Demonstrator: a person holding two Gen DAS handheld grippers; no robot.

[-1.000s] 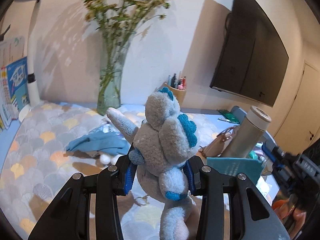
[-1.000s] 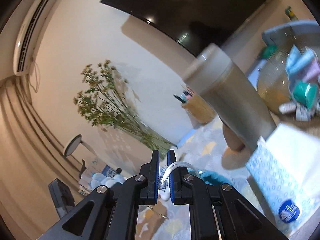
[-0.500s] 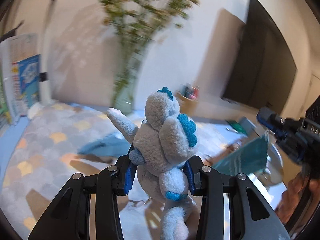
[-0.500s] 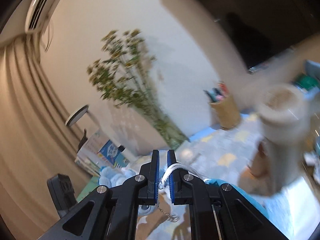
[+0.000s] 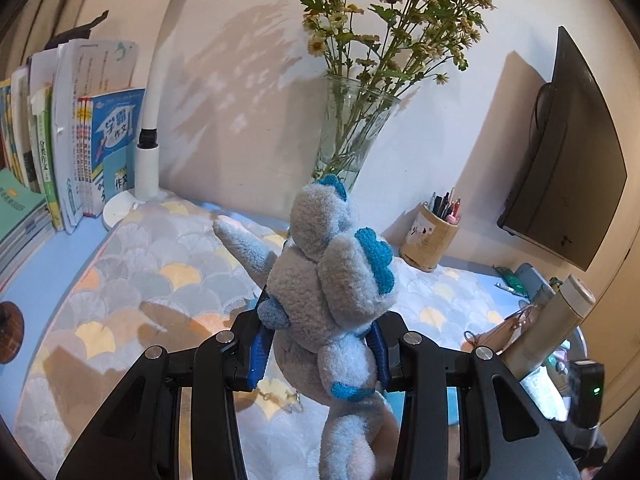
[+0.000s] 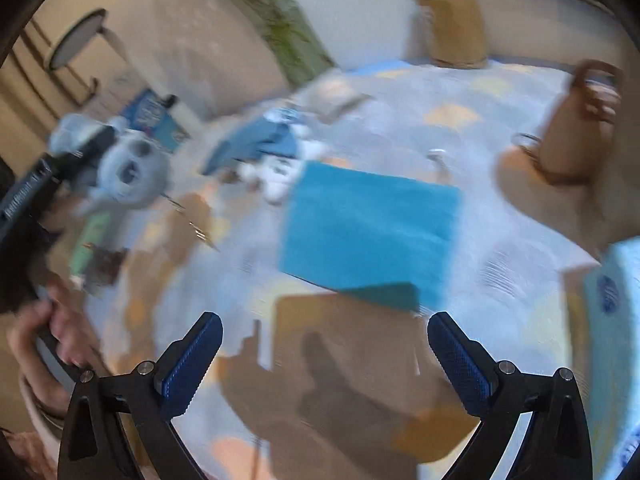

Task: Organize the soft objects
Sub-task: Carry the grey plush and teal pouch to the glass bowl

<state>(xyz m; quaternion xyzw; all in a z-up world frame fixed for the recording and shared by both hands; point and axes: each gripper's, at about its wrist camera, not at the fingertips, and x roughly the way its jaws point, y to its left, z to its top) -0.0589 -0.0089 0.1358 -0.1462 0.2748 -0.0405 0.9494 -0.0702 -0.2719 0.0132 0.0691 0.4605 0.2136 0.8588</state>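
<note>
At center frame of my left wrist view, my left gripper (image 5: 320, 354) clamps a grey-and-blue plush toy (image 5: 328, 284) by its middle, the blue pads pressed into both flanks and the toy upright above a scallop-patterned cloth (image 5: 160, 276). One plush limb juts toward the left of the picture, over bare cloth. Along the left edge, a row of books (image 5: 68, 148) stands beside a white lamp base (image 5: 120, 210). A glass vase of flowers (image 5: 352, 136) rises directly behind the toy's head. At right center a pen holder (image 5: 430, 240) stands against the wall, with a dark screen (image 5: 568, 160) mounted in the upper right. At the lower right edge, a tan bag (image 5: 500, 334) and a beige flask (image 5: 548, 328) crowd together.

My right wrist view is motion-blurred. My right gripper (image 6: 324, 354) stands wide apart with nothing between its fingers, above the cloth. A folded teal cloth (image 6: 368, 228) lies flat at center frame, open cloth on its right. Just beyond its upper left corner lies a darker blue fabric (image 6: 256, 142) with small white soft pieces (image 6: 276, 176) beside it. At the left edge the plush shows again (image 6: 128, 168), held aloft. A tan bag (image 6: 572, 136) sits at the right, and a white-and-blue pack (image 6: 612, 280) cuts into the right edge.
</note>
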